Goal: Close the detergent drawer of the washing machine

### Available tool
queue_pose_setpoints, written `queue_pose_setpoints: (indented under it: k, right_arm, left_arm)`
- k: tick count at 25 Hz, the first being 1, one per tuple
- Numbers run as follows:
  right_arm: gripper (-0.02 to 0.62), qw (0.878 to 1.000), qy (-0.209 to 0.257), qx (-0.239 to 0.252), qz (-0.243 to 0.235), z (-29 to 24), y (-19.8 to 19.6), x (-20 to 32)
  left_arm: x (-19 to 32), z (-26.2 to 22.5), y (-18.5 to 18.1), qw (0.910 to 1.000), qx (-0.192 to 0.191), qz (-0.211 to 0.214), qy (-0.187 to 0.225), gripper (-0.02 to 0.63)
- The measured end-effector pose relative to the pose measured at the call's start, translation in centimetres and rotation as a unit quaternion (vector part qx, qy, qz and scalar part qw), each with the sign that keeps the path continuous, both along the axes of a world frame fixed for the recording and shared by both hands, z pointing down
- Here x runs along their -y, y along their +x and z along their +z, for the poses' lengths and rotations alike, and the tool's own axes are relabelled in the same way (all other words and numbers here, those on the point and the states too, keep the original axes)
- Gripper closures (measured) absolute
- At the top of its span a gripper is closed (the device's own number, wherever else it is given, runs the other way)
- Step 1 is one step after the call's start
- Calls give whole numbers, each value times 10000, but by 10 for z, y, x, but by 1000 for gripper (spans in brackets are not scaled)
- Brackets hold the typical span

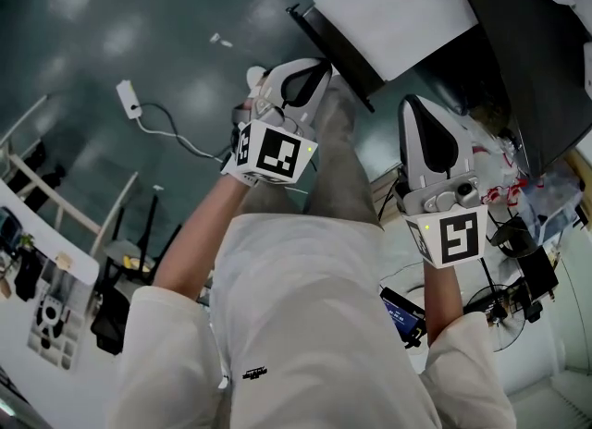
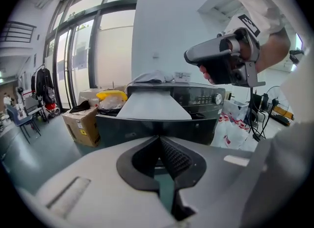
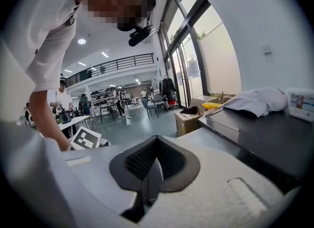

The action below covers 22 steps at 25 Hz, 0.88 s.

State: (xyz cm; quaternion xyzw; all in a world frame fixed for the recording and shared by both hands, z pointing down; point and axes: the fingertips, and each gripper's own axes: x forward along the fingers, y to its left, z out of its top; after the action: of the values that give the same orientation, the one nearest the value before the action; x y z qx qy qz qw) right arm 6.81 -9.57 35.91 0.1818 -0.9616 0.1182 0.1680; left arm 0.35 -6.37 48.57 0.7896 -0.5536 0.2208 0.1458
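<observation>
**A:** Where is the detergent drawer (image 2: 156, 126) from the two tools?

**B:** Straight ahead of the left tool (image 2: 158, 141). In the left gripper view its dark front stands out from the washing machine (image 2: 201, 97), face-on to that tool and running wide from side to side. So it slides along the tool's own line, away from the person and into the machine.

**A:** And the right tool (image 3: 156, 141)?

**B:** It is held up by the machine's right side, beside the control knob (image 2: 218, 98). Its own view looks along the dark top, where a cloth (image 3: 257, 101) lies, not at the drawer front. I judge the left tool nearer and better lined up for the push.

**A:** What are the tools holding?

**B:** Nothing. On each one the ribbed pads meet at the tip with no object between them. A closed tip would do for pushing a flat front.

**A:** How does the drawer look?

**B:** It is pulled well out, with a dark front lip and a pale slab (image 2: 154, 108) sloping back from it to the panel. That is probably its cover, but the wide-angle view leaves me unsure. No tool is touching it, so the closing has not begun. A cardboard box (image 2: 81, 124) stands off to the left, clear of the path.
</observation>
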Motion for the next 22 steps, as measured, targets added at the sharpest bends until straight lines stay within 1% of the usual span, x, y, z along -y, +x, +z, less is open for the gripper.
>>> queue_pose_setpoints:
  k: [5, 12, 16, 19, 22]
  right_arm:
    - [594, 9999, -64, 67, 39, 6, -2, 2]
    - [594, 9996, -128, 58, 235, 16, 4, 14]
    - [594, 9995, -105, 50, 309, 13, 8, 20]
    - [594, 9992, -102, 44, 374, 12, 12, 24]
    - [594, 9991, -110, 36, 402, 13, 15, 26]
  left_arm:
    - [3, -4, 1, 10000, -33, 75, -13, 586]
    - [6, -8, 2, 10000, -68, 1, 62, 588]
    - [15, -12, 1, 9997, -125, -42, 196, 588]
    - [33, -13, 5, 9995, -21, 113, 293, 588]
    - [44, -17, 10, 9991, -30, 201, 381, 588]
